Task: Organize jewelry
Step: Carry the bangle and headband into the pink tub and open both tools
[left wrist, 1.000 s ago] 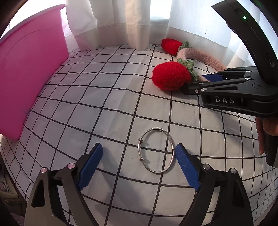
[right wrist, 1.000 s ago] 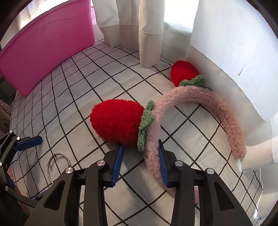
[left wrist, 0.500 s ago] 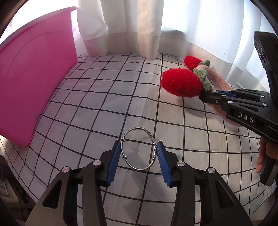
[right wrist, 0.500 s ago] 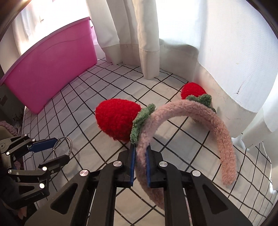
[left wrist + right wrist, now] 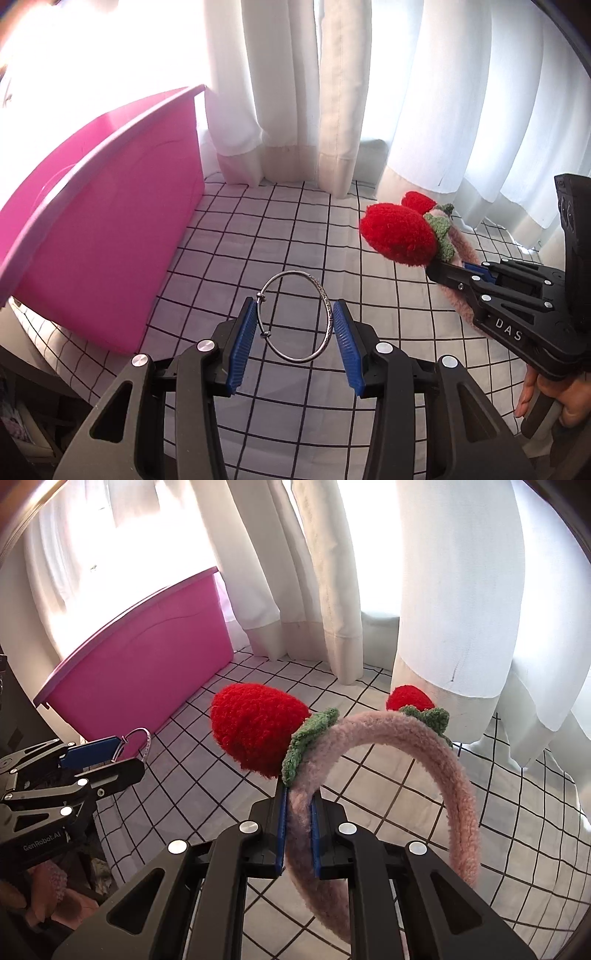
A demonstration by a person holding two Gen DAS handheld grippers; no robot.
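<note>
Holding a silver bangle [image 5: 295, 315] between the blue pads [image 5: 243, 345] of our left gripper [image 5: 295, 343], we are keeping it lifted clear of the checked cloth [image 5: 303, 229] that covers the table. The bangle is standing nearly upright in the grasp, its open ring facing the camera, with two small beads on its left side just beside the left pad. The fingers are set at a middling width, closed only as far as the ring allows.

With our right gripper [image 5: 297, 834] we are clamping the fluffy pink headband [image 5: 436, 757], the fingers drawn narrow and squeezing the band near one of its ends. The headband is arching up and over to the right, off the cloth. A big red plush strawberry [image 5: 255, 731] with a green leaf collar is sitting on the band just above the grip, and a smaller second strawberry [image 5: 410, 698] is showing farther along the arch.

A pink plastic bin [image 5: 103, 229] is standing on the cloth to the left, near the bangle, its inside hidden from both views. White curtains [image 5: 332, 92] are hanging behind everything, their hems touching the cloth. In the right wrist view, the left gripper [image 5: 123, 755] is showing at the left edge with the bangle [image 5: 142, 740] in front of the bin [image 5: 147, 672].
</note>
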